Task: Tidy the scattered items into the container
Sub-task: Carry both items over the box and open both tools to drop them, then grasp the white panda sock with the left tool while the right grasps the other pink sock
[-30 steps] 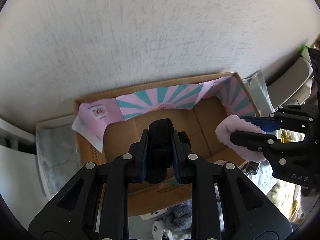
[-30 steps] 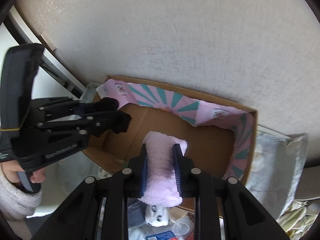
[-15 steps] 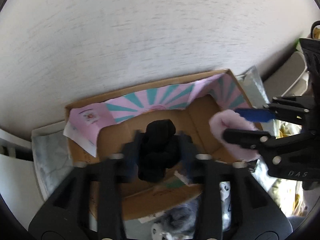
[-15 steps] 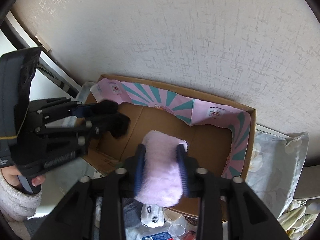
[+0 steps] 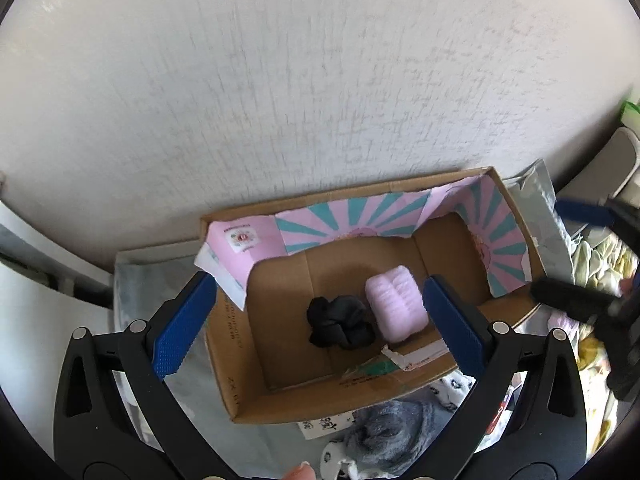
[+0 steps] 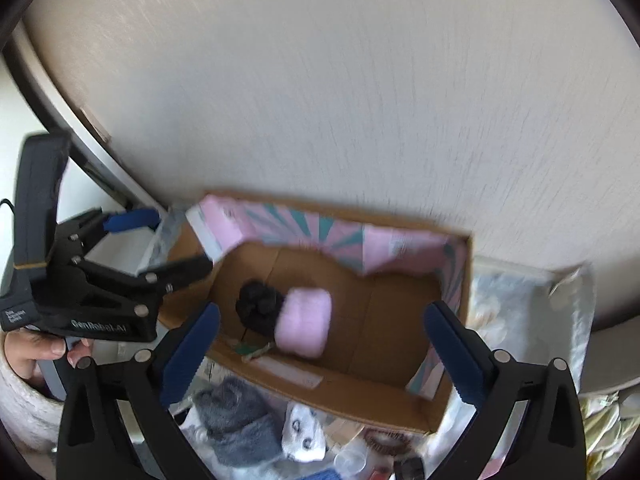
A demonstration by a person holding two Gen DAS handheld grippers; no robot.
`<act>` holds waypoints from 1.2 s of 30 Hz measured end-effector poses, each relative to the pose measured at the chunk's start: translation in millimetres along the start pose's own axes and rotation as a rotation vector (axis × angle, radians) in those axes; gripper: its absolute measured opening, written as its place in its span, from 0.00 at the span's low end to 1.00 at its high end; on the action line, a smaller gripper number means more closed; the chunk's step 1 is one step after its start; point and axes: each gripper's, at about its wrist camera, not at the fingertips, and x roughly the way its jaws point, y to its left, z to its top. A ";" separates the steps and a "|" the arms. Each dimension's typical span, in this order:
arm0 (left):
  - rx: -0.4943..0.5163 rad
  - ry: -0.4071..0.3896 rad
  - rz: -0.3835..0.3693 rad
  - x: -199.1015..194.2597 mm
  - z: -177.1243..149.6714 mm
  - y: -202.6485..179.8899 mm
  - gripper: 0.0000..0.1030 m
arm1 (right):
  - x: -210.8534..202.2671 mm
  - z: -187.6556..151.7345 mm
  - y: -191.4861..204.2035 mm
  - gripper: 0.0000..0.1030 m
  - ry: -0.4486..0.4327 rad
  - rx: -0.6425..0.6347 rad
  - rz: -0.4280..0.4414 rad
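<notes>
Hovering over the cardboard box [image 5: 240, 404] with both of my grippers, I am letting go: the left gripper [image 5: 320, 328] and the right gripper [image 6: 320, 348] are each spreading their jaws wide, and nothing sits between either pair of blue pads. Both point down into the box, which stands against a pale wall [image 5: 320, 80].

Two things already lie on the box floor, touching one another: a black bundle of cloth [image 5: 340, 326] and a fluffy pink roll [image 5: 398, 308]. By my reckoning that part is done, with both well inside the walls and the pink and teal paper lining [image 5: 352, 216].

Plenty is left. Outside the near wall, scattered just beside the box, I see a grey knitted piece [image 6: 236, 420] and a white sock with dark prints [image 6: 302, 436], with a clear plastic cup [image 6: 350, 460] and some other small clutter close by. I judge the next job is to swing back over that heap and pick from it.

Much is hard to make out. The right wrist view is smeared, so the lining's print and the clutter at the bottom edge stay vague. My own fingers hide part of the heap, and the frame edge cuts it off, so I cannot tell how many pieces remain. A fingertip [image 5: 298, 472] peeks in at the bottom of the left view.
</notes>
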 end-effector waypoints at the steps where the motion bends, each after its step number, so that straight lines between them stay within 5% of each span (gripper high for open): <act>1: 0.004 -0.033 -0.001 -7.6 -0.2 -0.5 1.00 | -10.1 0.1 1.7 0.99 -0.059 -0.010 -0.009; 5: 0.022 -0.132 -0.007 -33.2 -0.8 -1.5 1.00 | -41.6 0.1 7.5 0.99 -0.212 -0.048 0.022; 8: 0.024 -0.152 0.011 -42.8 1.5 -4.9 1.00 | -42.5 4.1 10.1 0.99 -0.129 -0.097 0.071; 12: 0.020 -0.143 0.000 -54.2 1.0 -2.8 1.00 | -46.4 2.4 6.0 0.99 -0.141 -0.080 -0.011; 16: 0.020 -0.138 -0.047 -65.6 -6.3 0.7 1.00 | -80.5 -2.1 11.2 0.99 -0.254 -0.085 -0.013; 19: 0.027 -0.163 -0.057 -72.8 -10.8 1.3 1.00 | -98.8 -3.9 22.7 0.99 -0.329 -0.150 -0.094; 23: 0.014 -0.173 -0.074 -79.8 -15.7 2.6 1.00 | -98.0 1.6 12.5 0.99 -0.276 -0.118 -0.095; 28: 0.016 -0.190 -0.072 -92.6 -31.3 7.9 1.00 | -124.1 -12.9 7.2 0.99 -0.365 -0.085 -0.175; 36: 0.071 -0.157 -0.046 -95.6 -72.3 12.8 1.00 | -107.4 -56.1 -13.5 0.99 -0.140 -0.053 -0.122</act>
